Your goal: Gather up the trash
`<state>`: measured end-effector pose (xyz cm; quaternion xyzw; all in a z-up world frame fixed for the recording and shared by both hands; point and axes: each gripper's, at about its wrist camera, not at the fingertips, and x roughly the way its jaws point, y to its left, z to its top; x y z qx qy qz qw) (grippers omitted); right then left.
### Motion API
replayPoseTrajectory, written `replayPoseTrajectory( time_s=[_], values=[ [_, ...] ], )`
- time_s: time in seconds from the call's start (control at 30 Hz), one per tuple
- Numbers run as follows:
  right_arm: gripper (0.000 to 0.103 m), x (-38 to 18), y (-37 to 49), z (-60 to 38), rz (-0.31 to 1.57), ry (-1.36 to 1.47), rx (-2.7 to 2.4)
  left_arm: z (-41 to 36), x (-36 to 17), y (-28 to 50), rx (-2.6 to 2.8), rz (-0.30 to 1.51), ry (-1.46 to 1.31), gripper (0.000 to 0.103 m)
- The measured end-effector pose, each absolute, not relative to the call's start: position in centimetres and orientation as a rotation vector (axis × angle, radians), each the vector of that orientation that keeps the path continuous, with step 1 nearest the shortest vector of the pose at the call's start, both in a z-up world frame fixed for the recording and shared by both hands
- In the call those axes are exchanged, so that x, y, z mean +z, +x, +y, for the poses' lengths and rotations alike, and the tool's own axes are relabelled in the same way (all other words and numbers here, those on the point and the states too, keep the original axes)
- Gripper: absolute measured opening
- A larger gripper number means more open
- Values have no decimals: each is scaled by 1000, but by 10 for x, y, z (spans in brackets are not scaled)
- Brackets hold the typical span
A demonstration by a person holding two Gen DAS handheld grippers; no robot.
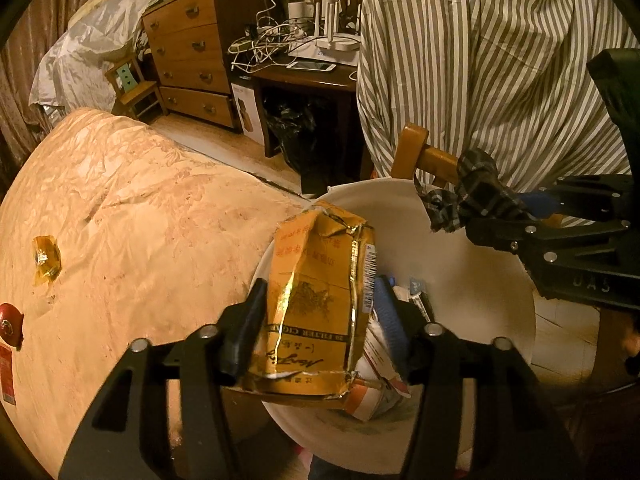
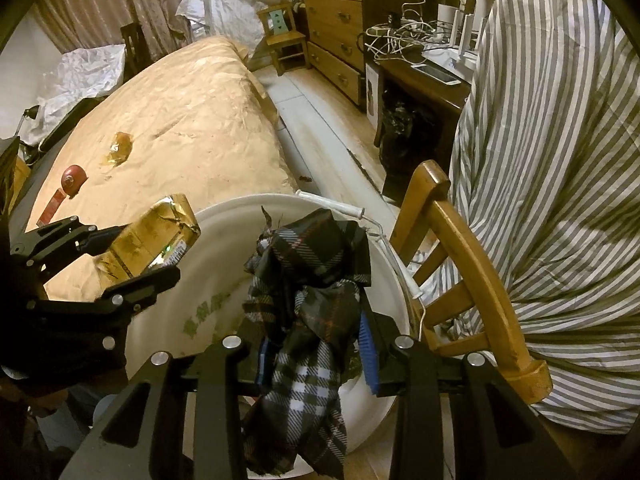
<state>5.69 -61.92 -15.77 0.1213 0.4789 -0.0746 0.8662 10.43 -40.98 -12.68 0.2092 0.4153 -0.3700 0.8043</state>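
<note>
My left gripper (image 1: 320, 312) is shut on a flattened yellow-gold cigarette pack (image 1: 320, 304) and holds it over the open white bucket (image 1: 492, 292), which holds several scraps of packaging. The pack also shows in the right wrist view (image 2: 152, 240), with the left gripper (image 2: 132, 256) at the bucket's left rim (image 2: 224, 208). My right gripper (image 2: 316, 344) is shut on a dark plaid cloth scrap (image 2: 316, 292) above the bucket; it also shows in the left wrist view (image 1: 516, 220), holding the cloth (image 1: 472, 192). An amber wrapper (image 1: 46, 260) and a red round item (image 1: 10, 324) lie on the bed.
The bed with a tan cover (image 2: 180, 120) lies left of the bucket. A wooden chair back (image 2: 468, 264) draped with striped fabric (image 2: 560, 160) stands to the right. A dresser (image 1: 188, 52), a small wooden chair (image 1: 136, 88) and a desk with cables (image 1: 304, 68) stand behind.
</note>
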Motion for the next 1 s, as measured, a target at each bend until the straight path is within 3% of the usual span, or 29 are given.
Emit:
replayPoseTrajectory(
  time_s=[0.03, 0.07, 0.7, 0.77, 0.87, 1.0],
  values=[
    [43, -158, 57, -620, 1001, 263, -156, -409, -126, 104, -794, 885, 446, 80],
    [49, -157, 55, -622, 993, 281, -154, -409, -126, 105, -789, 881, 446, 88],
    [52, -150, 47, -619, 943, 304, -138, -402, -129, 112, -759, 881, 438, 88],
    [55, -148, 45, -618, 930, 301, -142, -401, -128, 111, -760, 878, 436, 89],
    [67, -138, 35, -614, 880, 293, -152, -393, -123, 106, -758, 847, 428, 97],
    [76, -120, 13, -598, 798, 236, -176, -378, -113, 96, -752, 786, 399, 97]
  ],
)
